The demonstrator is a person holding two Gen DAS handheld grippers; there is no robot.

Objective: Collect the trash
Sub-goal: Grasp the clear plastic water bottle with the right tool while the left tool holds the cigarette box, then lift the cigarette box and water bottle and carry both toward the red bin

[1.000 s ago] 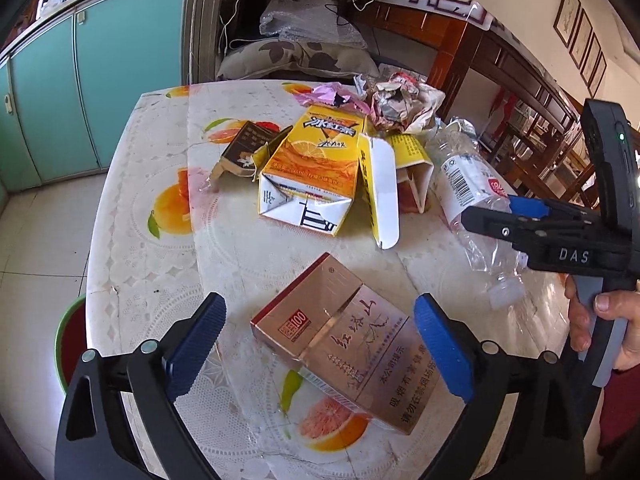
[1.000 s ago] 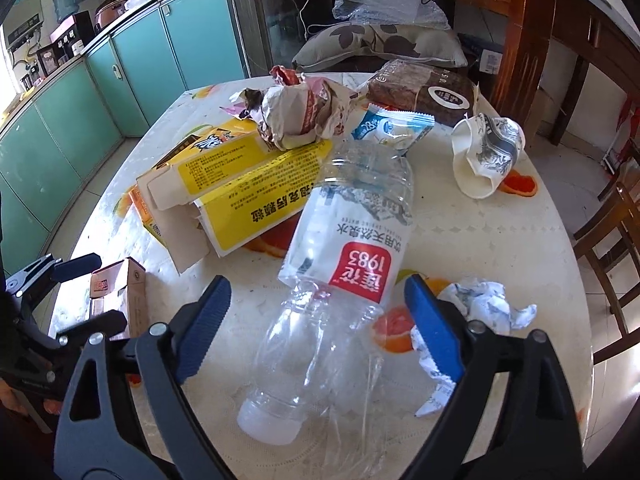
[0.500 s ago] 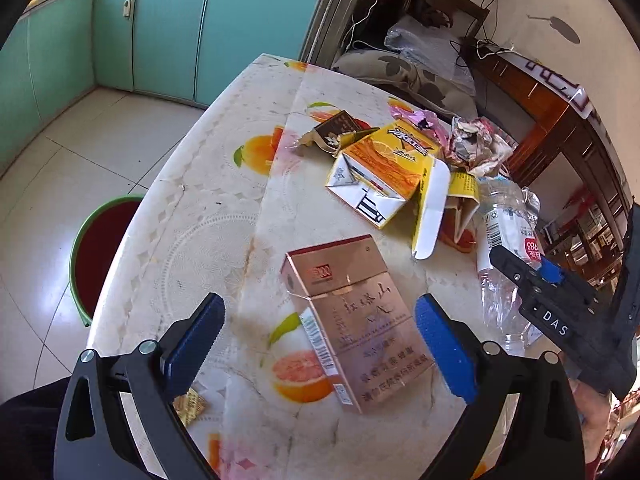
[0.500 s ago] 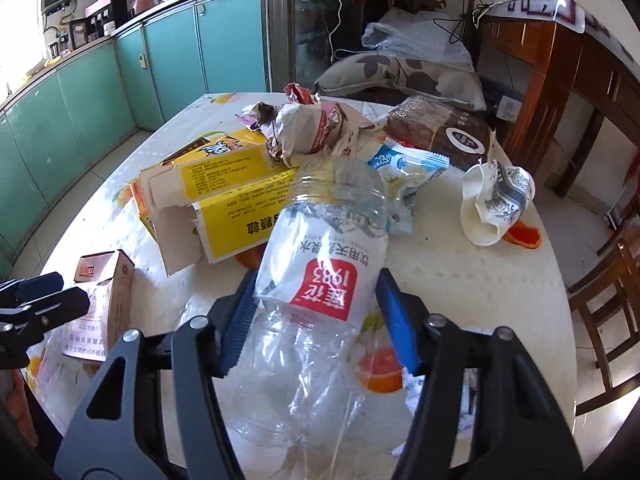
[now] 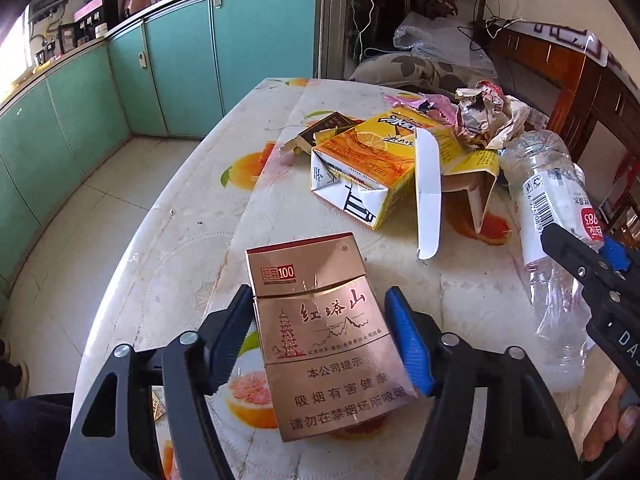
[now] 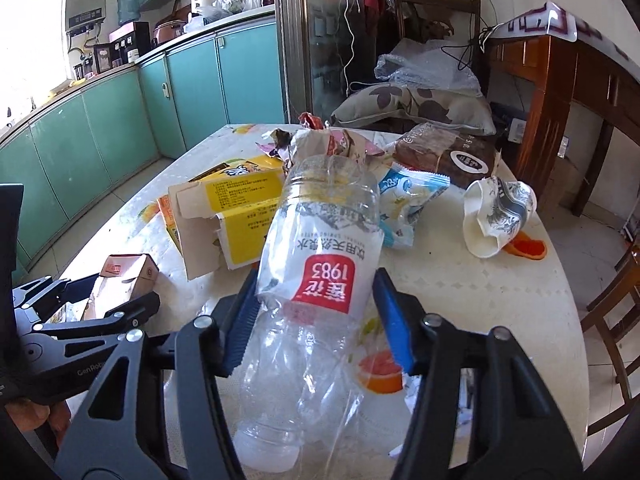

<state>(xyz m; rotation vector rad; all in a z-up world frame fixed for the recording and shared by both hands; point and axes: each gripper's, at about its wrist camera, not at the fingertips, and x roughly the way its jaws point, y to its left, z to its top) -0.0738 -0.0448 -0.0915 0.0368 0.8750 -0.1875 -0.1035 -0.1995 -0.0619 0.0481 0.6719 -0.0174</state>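
On the round surface (image 5: 192, 248) with its fruit-printed lace cover, trash lay scattered in front of a run of teal cabinets (image 5: 120, 80). The left gripper (image 5: 320, 336) had just been closing, and its blue pads now stood against both long edges of a copper-coloured cigarette carton (image 5: 320, 332) with red Chinese lettering, clamped on it; the carton's far end was tipped up off the surface. The right gripper (image 6: 316, 316) had likewise drawn its jaws in and was pinching a crushed clear plastic water bottle (image 6: 320, 264) at its red "1983" label, with the white cap end nearest the camera and the bottle's base pointing away toward the pile. In the left wrist view the right gripper appeared at the right edge, gripping the same bottle, with part of a hand (image 5: 612, 428) below it.

Beyond the carton lay a torn-open yellow and orange drink box (image 5: 360, 172), its white flap folded outward, and a small dark packet (image 5: 324, 128) just behind it. A crumpled paper wrapper (image 6: 332, 144) sat at the far side, touching the bottle's base in the right wrist view. Near it were a blue and white snack bag (image 6: 404, 204), a brown bag with a round label (image 6: 452, 156), and a squashed paper cup (image 6: 496, 216) lying on its side, well apart from the bottle. A patterned pillow (image 6: 412, 108) rested behind the surface.
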